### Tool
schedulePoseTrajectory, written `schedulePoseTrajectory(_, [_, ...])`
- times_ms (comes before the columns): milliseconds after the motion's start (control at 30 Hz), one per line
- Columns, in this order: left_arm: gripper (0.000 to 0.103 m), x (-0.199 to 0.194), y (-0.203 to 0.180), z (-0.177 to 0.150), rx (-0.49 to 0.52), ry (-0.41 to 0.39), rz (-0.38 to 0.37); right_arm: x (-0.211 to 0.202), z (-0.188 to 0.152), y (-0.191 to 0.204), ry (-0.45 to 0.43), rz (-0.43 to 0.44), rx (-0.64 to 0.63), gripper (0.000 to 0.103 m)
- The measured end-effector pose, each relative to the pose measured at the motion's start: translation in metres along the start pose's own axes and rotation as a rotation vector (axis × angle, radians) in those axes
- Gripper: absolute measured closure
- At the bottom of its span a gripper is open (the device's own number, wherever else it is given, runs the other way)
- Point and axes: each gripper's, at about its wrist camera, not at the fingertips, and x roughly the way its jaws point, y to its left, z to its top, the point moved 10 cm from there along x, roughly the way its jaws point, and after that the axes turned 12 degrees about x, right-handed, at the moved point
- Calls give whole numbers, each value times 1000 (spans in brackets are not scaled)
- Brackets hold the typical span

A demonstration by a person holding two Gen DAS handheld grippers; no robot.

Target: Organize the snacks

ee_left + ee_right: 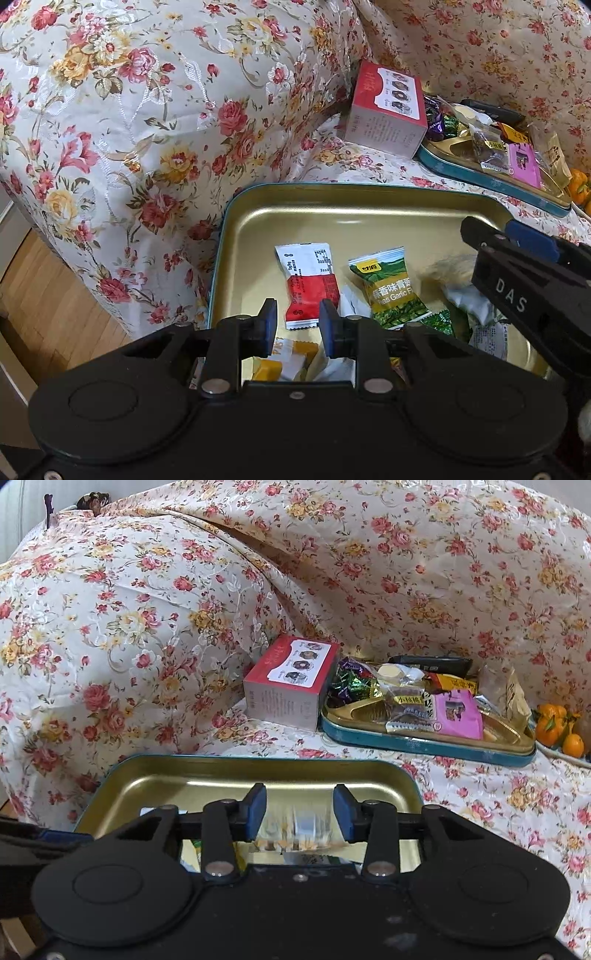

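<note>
1. The gold tin tray [236, 236] with the teal rim is sitting on the floral cloth [147, 110]; every place below is told from it.
2. The left gripper [297, 325] is hovering over the tray's near edge, its blue-padded jaws standing apart with nothing between them.
3. The red-and-white packet [308, 284] and the green garlic pea packet [391, 288] are lying flat inside the tray, side by side.
4. The right gripper [300, 814] is hanging over the tray, jaws apart; a blurred wrapper [295, 834] is showing below them, unpinched.
5. Beyond the tray's far rim, the second tray [424, 744] is holding mixed sweets, with the red box [291, 681] just beside it.
</note>
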Motion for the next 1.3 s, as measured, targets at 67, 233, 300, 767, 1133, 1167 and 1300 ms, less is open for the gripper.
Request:
schedulePoseTrajectory(67, [68, 0, 0, 0, 1, 0, 1, -3, 1, 0, -9, -5, -4, 58])
schedulePoseTrajectory(233, [68, 0, -3, 0, 9, -1, 3, -17, -3, -7, -14, -14, 11, 58])
schedulePoseTrajectory(300, [68, 1, -5, 0, 14, -3, 2, -24, -6, -11, -5, -17, 32, 57])
schedulePoseTrajectory(767, [68, -3, -6, 4, 35, -29, 12, -53, -26, -34, 54, -56, 85, 55])
schedulePoseTrajectory(1133, [68, -7, -9, 5, 51, -42, 17, -58, -28, -39, 56, -67, 98, 55])
schedulePoseTrajectory(1167, [68, -7, -9, 5, 52, -43, 16, -58, -28, -39, 56, -68, 98, 55])
schedulePoseTrajectory(1300, [68, -7, -9, 5, 53, -44, 16, -58, -28, -39, 58, -67, 97, 55])
